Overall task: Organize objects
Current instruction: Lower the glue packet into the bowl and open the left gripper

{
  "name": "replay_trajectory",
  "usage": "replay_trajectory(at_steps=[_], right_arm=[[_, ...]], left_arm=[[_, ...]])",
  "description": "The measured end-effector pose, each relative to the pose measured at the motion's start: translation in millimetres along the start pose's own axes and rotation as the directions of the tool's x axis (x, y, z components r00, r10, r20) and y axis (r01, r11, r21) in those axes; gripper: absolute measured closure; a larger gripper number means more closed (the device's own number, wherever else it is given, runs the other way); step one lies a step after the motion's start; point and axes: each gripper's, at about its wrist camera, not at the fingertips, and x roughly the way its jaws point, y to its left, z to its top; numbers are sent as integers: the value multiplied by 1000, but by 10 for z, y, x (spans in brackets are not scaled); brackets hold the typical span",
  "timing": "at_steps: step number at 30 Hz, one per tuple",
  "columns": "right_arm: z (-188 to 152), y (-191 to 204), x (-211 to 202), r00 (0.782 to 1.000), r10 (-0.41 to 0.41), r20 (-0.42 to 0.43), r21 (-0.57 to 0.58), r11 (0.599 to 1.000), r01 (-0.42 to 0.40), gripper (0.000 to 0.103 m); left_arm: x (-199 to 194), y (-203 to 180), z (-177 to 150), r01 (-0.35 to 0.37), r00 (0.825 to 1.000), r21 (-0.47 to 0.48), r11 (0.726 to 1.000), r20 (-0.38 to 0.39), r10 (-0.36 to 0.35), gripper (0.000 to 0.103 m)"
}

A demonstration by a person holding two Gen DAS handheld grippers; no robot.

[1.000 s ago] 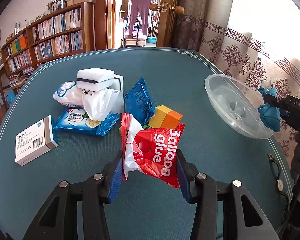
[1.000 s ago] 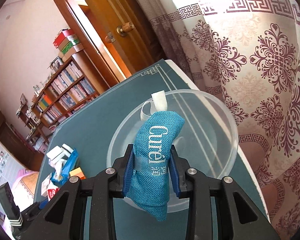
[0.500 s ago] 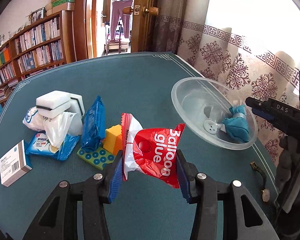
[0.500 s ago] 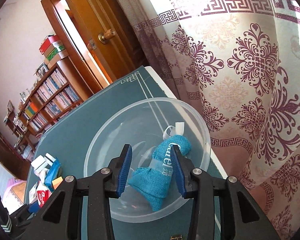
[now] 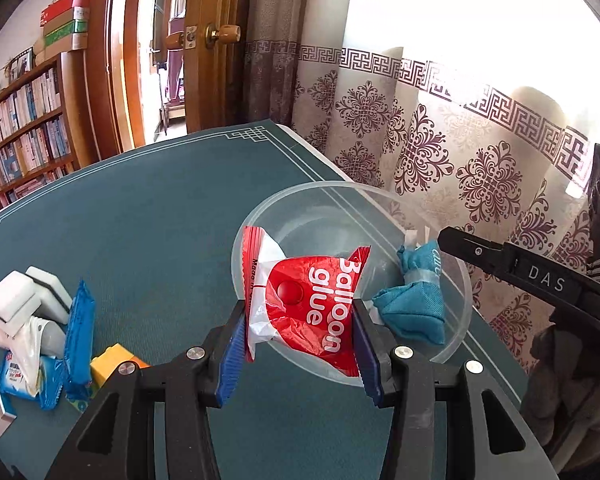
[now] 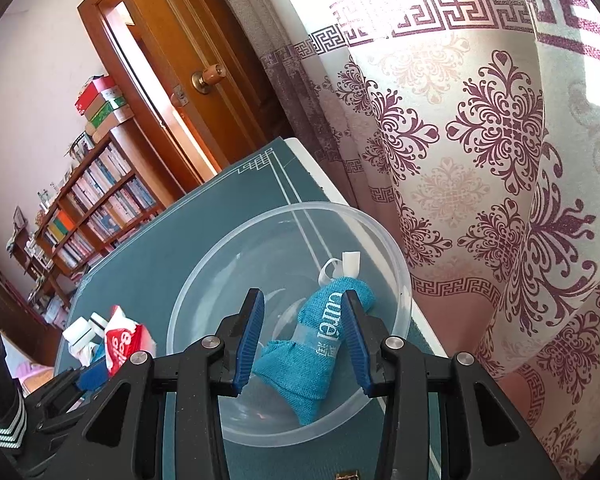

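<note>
Pouch dropped in the bowl — the red packet is next in line.

The right gripper [image 6: 302,336] has let go: its jaws now stand a little apart with the blue fabric pouch [image 6: 314,354] lying loose between them on the floor of the clear bowl [image 6: 396,258], where a second ago it was pinched and held above it. The left gripper [image 5: 298,344] has meanwhile carried the red "Balloon glue" packet [image 5: 312,300] away from the pile and now holds it clamped just over the bowl's near rim, beside the pouch. So one item is sorted and a second looks ready for release — while the white sponge [image 5: 18,298], blue snack wrapper [image 5: 78,344] and yellow block [image 5: 108,366] wait on the tabletop [image 5: 140,220], well left of the bowl.
</note>
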Motion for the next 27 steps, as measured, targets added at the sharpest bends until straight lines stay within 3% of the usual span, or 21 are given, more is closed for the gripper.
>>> replay_trajectory(at_steps=[3, 5, 8, 15, 23, 27], right_arm=[[5, -16, -7, 1000, 0, 1, 6, 1000, 0, 61], [9, -18, -6, 1000, -1, 1, 8, 1000, 1, 61], [9, -18, -5, 1000, 1, 1, 8, 1000, -1, 61], [-19, 19, 20, 1000, 5, -7, -3, 1000, -5, 61], [-56, 117, 16, 1000, 28, -14, -21, 999, -28, 59], [-77, 175, 4, 999, 44, -17, -34, 998, -45, 58]], left_arm=[[73, -70, 47, 16, 1000, 15, 1000, 8, -16, 48], [120, -99, 66, 19, 1000, 17, 1000, 10, -19, 37], [155, -67, 49, 19, 1000, 1, 1000, 1, -19, 28], [121, 109, -21, 0, 1000, -52, 999, -8, 0, 24], [1, 196, -107, -42, 999, -79, 996, -1, 43, 11], [-66, 210, -158, -65, 998, -74, 995, 4, 66, 11]])
